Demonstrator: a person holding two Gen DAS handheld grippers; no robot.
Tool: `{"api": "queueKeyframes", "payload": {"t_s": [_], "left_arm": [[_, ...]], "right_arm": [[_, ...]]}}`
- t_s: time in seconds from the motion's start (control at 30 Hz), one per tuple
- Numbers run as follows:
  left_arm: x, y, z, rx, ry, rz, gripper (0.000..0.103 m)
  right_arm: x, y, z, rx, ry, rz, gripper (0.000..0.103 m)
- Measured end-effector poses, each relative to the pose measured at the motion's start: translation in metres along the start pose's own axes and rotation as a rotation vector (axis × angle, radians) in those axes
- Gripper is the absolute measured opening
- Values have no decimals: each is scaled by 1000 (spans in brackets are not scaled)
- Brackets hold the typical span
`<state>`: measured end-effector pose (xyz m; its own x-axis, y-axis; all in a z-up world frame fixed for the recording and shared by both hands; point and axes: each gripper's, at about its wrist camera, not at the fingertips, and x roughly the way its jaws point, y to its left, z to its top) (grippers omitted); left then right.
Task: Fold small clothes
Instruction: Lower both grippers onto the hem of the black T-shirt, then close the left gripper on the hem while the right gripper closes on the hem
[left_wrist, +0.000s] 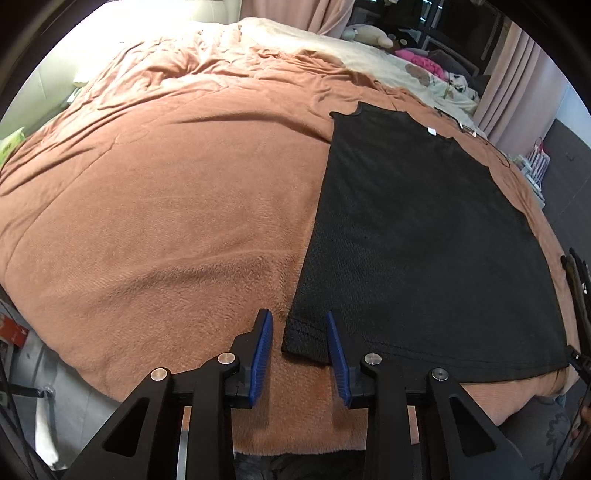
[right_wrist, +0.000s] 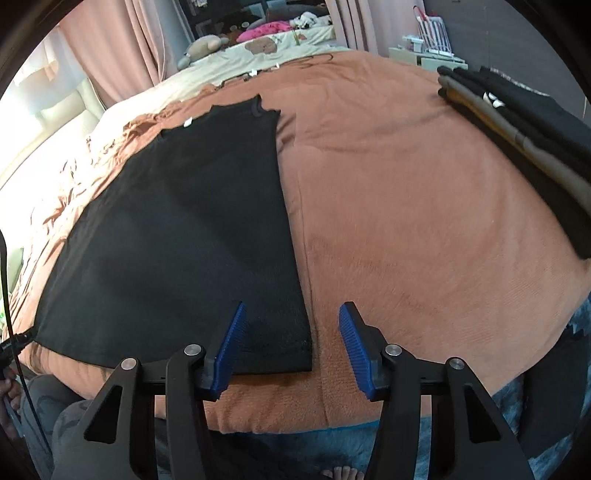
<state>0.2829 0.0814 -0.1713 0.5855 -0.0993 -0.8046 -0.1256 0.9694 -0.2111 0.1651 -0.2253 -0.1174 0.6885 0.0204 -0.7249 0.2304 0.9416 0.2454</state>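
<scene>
Left tongs (left_wrist: 300, 345) open, narrowish gap, straddling near-left hem corner of black shirt (left_wrist: 417, 236); nothing pinched yet. Right tongs (right_wrist: 293, 341) spread wide, empty, bracketing near-right hem corner of same shirt (right_wrist: 184, 236). Shirt flat on bed, already narrowed to long rectangle, hem near, collar with white label (left_wrist: 430, 130) far. Risk, as a judgement: pinching fuzzy blanket (left_wrist: 166, 206) along with hem, or catching top layer only, so fold skews. Shirt: thin mesh-like knit, stitched hem, limp. Blanket: rust-orange plush, wrinkled farther off. Folded dark stack (right_wrist: 524, 125) far right, well apart. Cream bedding (right_wrist: 280, 44) beyond.
</scene>
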Motion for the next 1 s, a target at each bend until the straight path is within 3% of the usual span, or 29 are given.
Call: {"api": "queueKeyframes", "payload": {"t_s": [0.07, 0.57, 0.7, 0.73, 0.77, 1.0], "left_arm": [[0, 0, -2, -1, -4, 4, 32], [6, 1, -6, -12, -33, -10, 26], [1, 1, -7, -14, -35, -22, 9], [0, 2, -7, -20, -35, -29, 7], [-4, 3, -7, -28, -41, -32, 7], [-35, 2, -2, -54, -112, -53, 6]], "right_arm": [[2, -3, -4, 18, 16, 19, 39], [19, -14, 2, 123, -37, 95, 38], [19, -15, 0, 136, -34, 83, 19], [18, -16, 0, 144, -29, 101, 8], [16, -19, -1, 156, -25, 125, 5], [-15, -20, 3, 167, -85, 173, 2]]}}
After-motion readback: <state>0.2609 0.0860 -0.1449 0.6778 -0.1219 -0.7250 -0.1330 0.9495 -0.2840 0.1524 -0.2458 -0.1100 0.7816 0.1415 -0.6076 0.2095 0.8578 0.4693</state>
